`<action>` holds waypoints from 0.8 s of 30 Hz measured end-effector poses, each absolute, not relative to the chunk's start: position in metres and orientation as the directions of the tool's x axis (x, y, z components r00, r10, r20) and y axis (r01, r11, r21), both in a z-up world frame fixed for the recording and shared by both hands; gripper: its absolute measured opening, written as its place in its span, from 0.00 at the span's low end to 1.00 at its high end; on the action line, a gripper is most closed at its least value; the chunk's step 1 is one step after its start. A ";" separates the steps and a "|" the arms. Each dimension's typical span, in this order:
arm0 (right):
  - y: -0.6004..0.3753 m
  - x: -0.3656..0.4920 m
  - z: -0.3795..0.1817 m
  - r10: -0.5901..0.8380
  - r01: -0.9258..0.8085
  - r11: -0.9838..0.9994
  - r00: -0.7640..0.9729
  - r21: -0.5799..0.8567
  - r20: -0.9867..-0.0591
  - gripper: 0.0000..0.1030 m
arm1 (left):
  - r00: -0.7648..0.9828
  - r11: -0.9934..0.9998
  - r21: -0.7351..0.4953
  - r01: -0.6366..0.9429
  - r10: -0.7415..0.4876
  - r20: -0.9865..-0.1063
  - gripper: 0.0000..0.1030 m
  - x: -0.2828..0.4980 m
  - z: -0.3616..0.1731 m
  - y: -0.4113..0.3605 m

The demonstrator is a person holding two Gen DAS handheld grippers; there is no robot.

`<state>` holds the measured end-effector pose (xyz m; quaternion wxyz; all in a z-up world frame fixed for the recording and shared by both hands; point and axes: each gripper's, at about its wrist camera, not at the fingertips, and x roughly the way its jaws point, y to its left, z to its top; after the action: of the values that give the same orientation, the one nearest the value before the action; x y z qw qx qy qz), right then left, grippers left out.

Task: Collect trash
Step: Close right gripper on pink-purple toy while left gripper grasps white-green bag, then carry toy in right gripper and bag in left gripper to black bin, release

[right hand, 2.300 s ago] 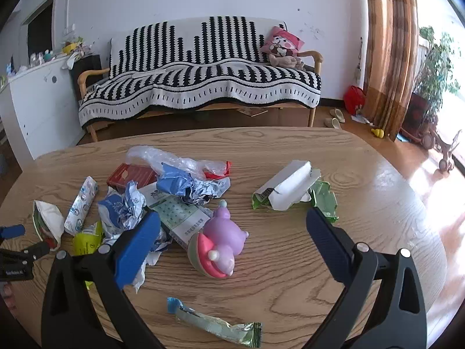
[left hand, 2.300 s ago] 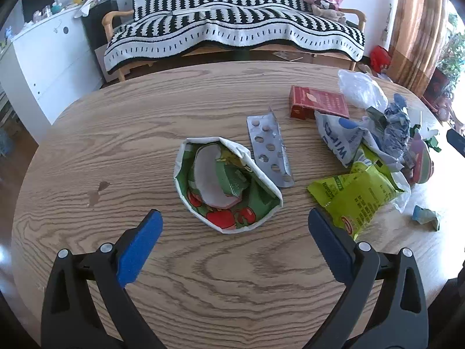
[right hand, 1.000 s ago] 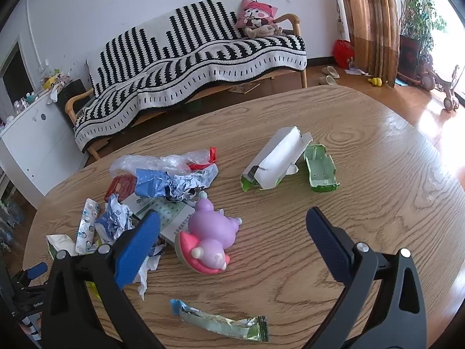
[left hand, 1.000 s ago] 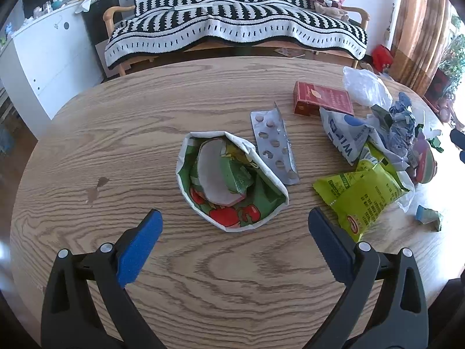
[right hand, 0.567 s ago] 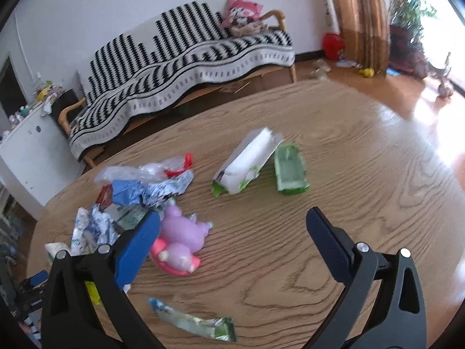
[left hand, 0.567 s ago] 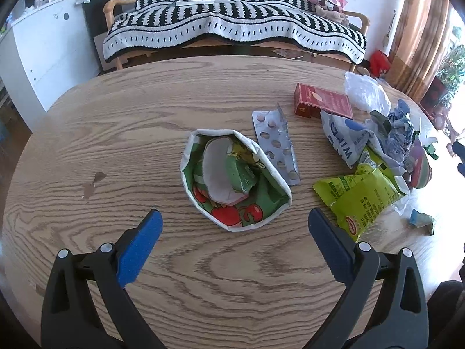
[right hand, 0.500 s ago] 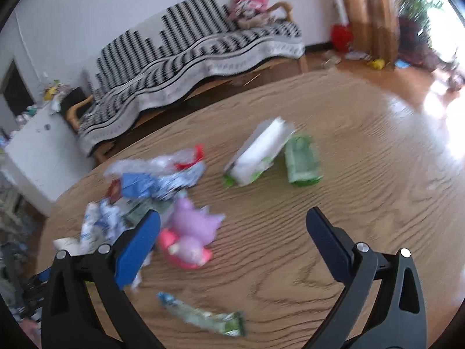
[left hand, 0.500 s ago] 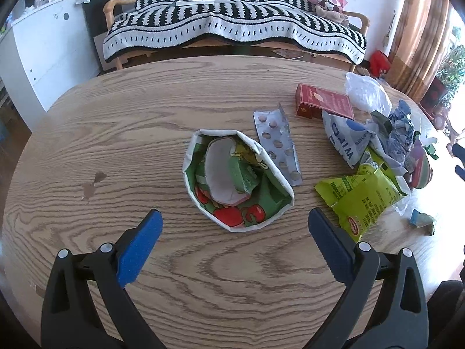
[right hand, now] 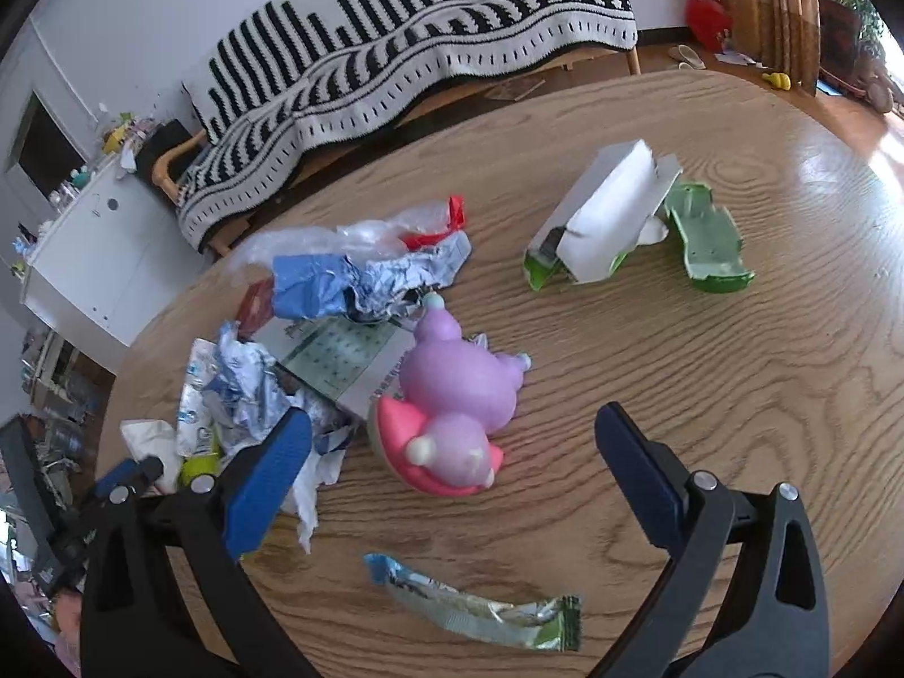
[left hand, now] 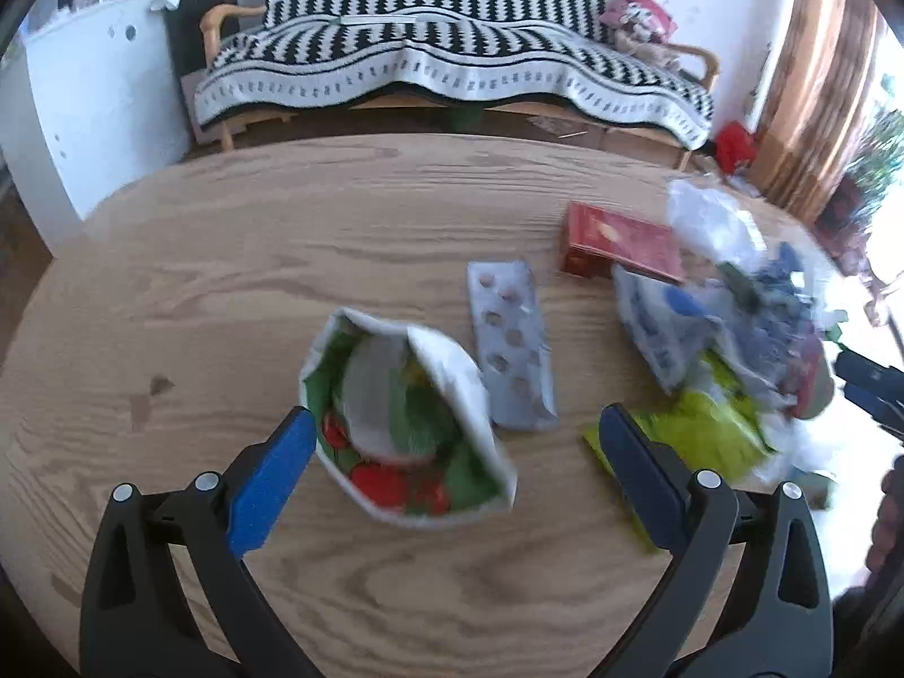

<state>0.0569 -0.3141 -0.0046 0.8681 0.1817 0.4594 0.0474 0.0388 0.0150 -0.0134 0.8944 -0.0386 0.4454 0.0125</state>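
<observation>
- Since a moment ago the left claw (left hand: pixel 452 455) has dropped closer to the open white paper bag printed with green leaves and red tomatoes (left hand: pixel 404 418), which now sits between its wide-open, empty jaws.
- Approach step, I judge; next, close on the bag's rim.
- Right claw (right hand: pixel 452 452) (also wide open, empty) hovers over the round wooden bench (right hand: pixel 734 350), the purple and pink plastic toy (right hand: pixel 452 407) just ahead.

We see bright daylight pouring in from the right, blowing out that edge and laying glare on the wooden table (right hand: pixel 836 169). Our left wrist view is motion-blurred; the right is sharp, and both bend strongly toward their dark corners.
</observation>
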 end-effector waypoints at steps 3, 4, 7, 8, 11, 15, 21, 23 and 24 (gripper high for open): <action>-0.306 0.066 -0.014 0.248 0.072 0.938 0.544 0.339 -0.802 0.94 | 0.600 0.996 0.018 -0.084 0.065 -0.797 0.95 0.044 -0.021 0.019; -0.303 0.068 -0.017 0.244 0.068 0.942 0.536 0.330 -0.808 0.93 | 0.596 0.996 0.041 -0.082 0.082 -0.798 0.95 0.046 -0.024 0.021; -0.300 0.074 -0.025 0.235 0.061 0.950 0.511 0.308 -0.827 0.72 | 0.606 0.998 0.042 -0.052 0.065 -0.793 0.77 0.047 -0.030 0.027; -0.299 0.076 -0.027 0.250 0.057 0.946 0.503 0.320 -0.827 0.59 | 0.611 0.999 0.035 -0.041 0.053 -0.790 0.64 0.046 -0.030 0.029; -0.301 0.073 -0.028 0.268 0.060 0.938 0.500 0.342 -0.824 0.52 | 0.643 0.999 0.018 -0.037 0.038 -0.765 0.58 0.040 -0.021 0.033; -0.306 0.063 -0.015 0.247 0.065 0.940 0.550 0.336 -0.798 0.50 | 0.658 1.000 -0.013 -0.012 -0.002 -0.753 0.58 0.034 -0.010 0.030; -0.312 0.055 0.002 0.195 0.084 0.947 0.617 0.310 -0.763 0.50 | 0.673 0.997 -0.079 0.000 -0.059 -0.737 0.58 0.022 0.000 0.028; -0.311 0.056 0.001 0.197 0.080 0.949 0.608 0.306 -0.769 0.50 | 0.674 0.997 -0.081 -0.001 -0.060 -0.737 0.58 0.019 0.001 0.025; -0.310 0.055 -0.001 0.202 0.077 0.949 0.599 0.307 -0.775 0.50 | 0.673 0.996 -0.091 -0.001 -0.067 -0.737 0.58 0.019 0.002 0.025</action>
<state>0.0551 -0.3101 -0.0005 0.8804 0.1565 0.4463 0.0354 0.0190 0.0255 0.0024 0.9136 -0.0420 0.4041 -0.0179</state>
